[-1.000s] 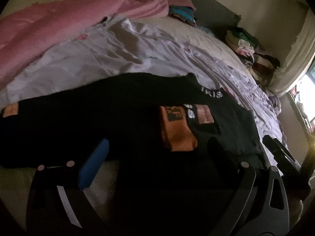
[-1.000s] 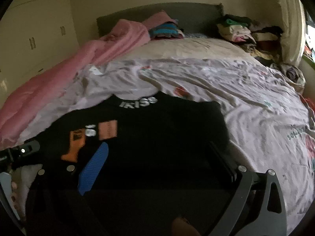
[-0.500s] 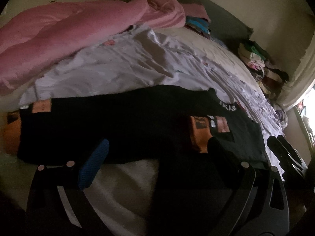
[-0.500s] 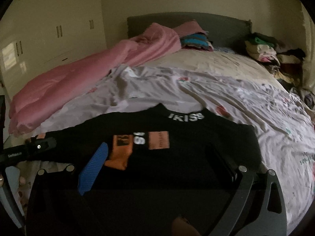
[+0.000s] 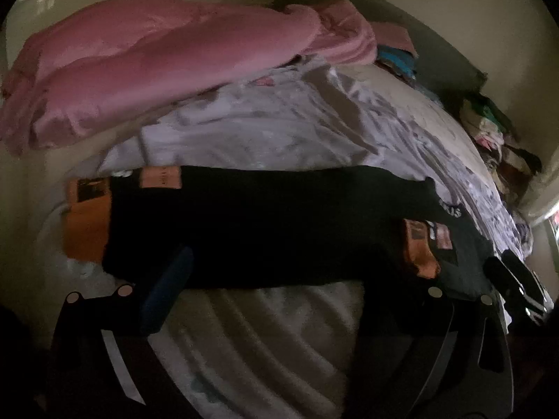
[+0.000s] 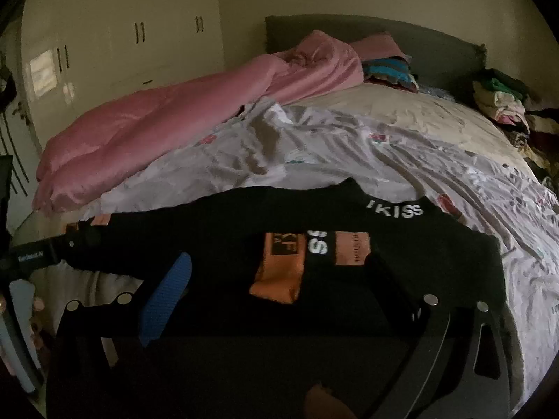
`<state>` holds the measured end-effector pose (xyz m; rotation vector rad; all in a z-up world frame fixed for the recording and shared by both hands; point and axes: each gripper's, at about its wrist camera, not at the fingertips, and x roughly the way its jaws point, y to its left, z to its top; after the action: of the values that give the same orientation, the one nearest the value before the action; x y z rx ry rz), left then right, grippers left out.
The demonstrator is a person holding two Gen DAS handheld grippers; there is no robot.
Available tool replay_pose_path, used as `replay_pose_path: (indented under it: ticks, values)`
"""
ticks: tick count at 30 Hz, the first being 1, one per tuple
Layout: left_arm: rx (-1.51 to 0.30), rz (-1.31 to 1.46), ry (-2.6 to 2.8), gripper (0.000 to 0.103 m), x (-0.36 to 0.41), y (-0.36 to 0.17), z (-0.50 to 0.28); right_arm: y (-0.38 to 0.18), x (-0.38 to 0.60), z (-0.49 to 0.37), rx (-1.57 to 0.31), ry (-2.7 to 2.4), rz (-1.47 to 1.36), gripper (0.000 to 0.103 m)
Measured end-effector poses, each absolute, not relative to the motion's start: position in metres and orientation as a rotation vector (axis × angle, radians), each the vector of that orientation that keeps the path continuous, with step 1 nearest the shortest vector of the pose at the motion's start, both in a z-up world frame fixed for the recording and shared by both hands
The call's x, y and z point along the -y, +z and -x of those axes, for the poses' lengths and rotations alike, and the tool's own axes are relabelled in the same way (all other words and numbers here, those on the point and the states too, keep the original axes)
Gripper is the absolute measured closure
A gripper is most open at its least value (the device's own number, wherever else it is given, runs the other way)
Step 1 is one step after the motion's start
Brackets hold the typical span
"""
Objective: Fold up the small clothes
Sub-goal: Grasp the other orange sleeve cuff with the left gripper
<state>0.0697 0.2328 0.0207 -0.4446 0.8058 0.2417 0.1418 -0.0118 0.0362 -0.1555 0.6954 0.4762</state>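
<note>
A black sweater (image 6: 401, 265) with orange patches and an "IKISS" collar lies flat at the near edge of the bed. One long sleeve (image 5: 265, 223) stretches out to the left and ends in an orange cuff (image 5: 85, 223). My left gripper (image 5: 279, 255) is open, its blue pad (image 5: 167, 289) just short of the sleeve, with nothing held. My right gripper (image 6: 281, 262) is open low over the sweater's body, beside the chest patches (image 6: 279, 269). The left gripper (image 6: 52, 249) shows at the sleeve's end in the right wrist view.
A rumpled lilac sheet (image 6: 349, 153) covers the bed. A pink duvet (image 6: 174, 118) is heaped along the left side. Folded clothes (image 6: 387, 70) sit by the grey headboard, and a clothes pile (image 6: 506, 104) fills the far right corner. White wardrobes (image 6: 115, 35) stand to the left.
My left gripper has drawn back and to the left, so the whole sleeve and its orange cuff now show. The right gripper's view has swung left; the sweater sits further right.
</note>
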Motion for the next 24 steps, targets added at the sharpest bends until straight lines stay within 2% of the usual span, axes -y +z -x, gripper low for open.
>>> replay_pose_path:
  ticks: [24]
  values:
    - [-0.826,0.702,0.478,0.01,-0.328,-0.034,-0.029,0.017,-0.087,-0.12,-0.737,0.663,0.287,0.005]
